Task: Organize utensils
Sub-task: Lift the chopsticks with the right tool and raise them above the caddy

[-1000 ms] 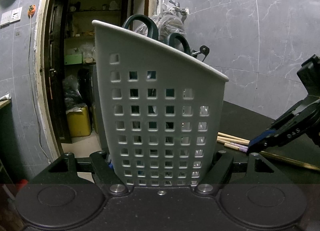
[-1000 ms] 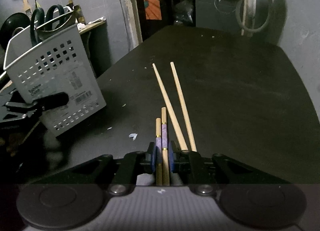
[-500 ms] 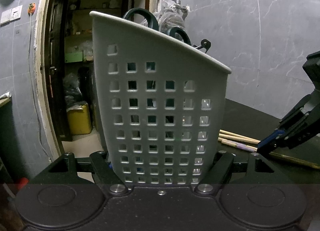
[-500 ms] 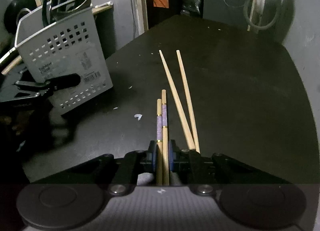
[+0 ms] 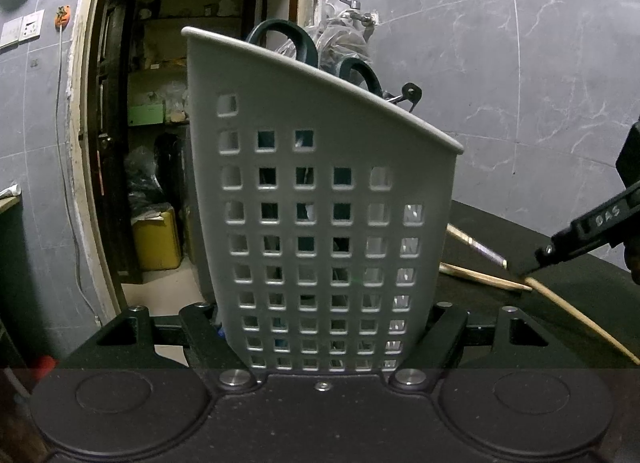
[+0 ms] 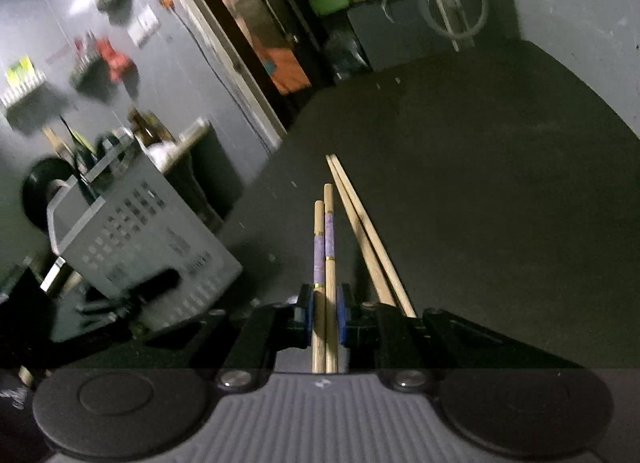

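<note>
My left gripper [image 5: 326, 327] is shut on the grey perforated utensil basket [image 5: 320, 199], which stands tilted; dark green scissor handles [image 5: 280, 39] stick out of its top. The basket also shows in the right wrist view [image 6: 136, 231] at the left. My right gripper [image 6: 325, 307] is shut on a pair of purple-banded chopsticks [image 6: 325, 239] and holds them lifted above the black table [image 6: 500, 199]. It shows at the right of the left wrist view [image 5: 524, 269]. Two plain wooden chopsticks [image 6: 360, 231] lie on the table just right of the held pair.
An open doorway [image 5: 160, 143] with shelves and a yellow container [image 5: 156, 239] lies behind the basket. A grey tiled wall [image 5: 520, 63] stands behind the table. The table's left edge runs near the basket.
My right gripper has lifted the purple-banded chopsticks off the table and tipped upward and left. The basket has stayed in my left gripper, shifting slightly.
</note>
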A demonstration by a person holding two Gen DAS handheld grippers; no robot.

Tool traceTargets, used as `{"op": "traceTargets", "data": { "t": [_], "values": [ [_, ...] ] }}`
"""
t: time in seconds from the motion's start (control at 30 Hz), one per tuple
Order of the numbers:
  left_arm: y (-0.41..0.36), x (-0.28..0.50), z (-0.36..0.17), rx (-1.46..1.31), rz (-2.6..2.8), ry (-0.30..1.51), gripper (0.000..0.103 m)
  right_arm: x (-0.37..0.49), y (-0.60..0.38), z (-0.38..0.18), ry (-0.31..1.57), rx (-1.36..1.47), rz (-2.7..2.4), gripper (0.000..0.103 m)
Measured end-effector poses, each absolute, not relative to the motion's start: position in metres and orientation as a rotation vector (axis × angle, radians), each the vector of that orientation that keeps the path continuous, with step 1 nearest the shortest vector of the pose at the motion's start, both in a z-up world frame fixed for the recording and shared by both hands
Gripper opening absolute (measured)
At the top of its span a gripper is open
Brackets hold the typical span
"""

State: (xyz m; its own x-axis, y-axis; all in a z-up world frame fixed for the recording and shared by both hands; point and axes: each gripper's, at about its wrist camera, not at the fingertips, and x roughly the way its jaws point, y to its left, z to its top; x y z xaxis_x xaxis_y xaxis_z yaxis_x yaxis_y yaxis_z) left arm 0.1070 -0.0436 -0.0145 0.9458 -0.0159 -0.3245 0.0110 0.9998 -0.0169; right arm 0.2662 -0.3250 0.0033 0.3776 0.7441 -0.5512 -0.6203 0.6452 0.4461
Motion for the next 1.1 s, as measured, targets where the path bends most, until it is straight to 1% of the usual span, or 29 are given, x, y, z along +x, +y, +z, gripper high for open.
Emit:
{"op": "traceTargets", "data": {
  "t": [0.2, 0.37, 0.57, 0.8, 0.93, 1.1],
  "values": [
    [-0.044, 0.108, -0.014, -0.012, -0.012, 0.33, 0.077, 0.263, -0.339, 0.005, 0.676, 0.338, 0.94, 0.013],
    [-0.046, 0.108, -0.013, -0.009, -0.008, 0.33, 0.077, 0.256, -0.343, 0.027, 0.508, 0.412, 0.992, 0.013],
    [-0.047, 0.108, -0.013, -0.007, -0.008, 0.329, 0.077, 0.253, -0.331, 0.071, 0.271, 0.472, 1.062, 0.013],
    [-0.049, 0.108, -0.013, -0.003, -0.008, 0.334, 0.077, 0.263, -0.288, 0.126, 0.075, 0.559, 1.172, 0.014],
    [-0.048, 0.109, -0.012, -0.002, -0.008, 0.334, 0.077, 0.269, -0.259, 0.138, 0.01, 0.593, 1.213, 0.014],
    [-0.047, 0.11, -0.012, -0.005, -0.008, 0.335, 0.077, 0.28, -0.231, 0.127, -0.028, 0.623, 1.234, 0.014]
  ]
}}
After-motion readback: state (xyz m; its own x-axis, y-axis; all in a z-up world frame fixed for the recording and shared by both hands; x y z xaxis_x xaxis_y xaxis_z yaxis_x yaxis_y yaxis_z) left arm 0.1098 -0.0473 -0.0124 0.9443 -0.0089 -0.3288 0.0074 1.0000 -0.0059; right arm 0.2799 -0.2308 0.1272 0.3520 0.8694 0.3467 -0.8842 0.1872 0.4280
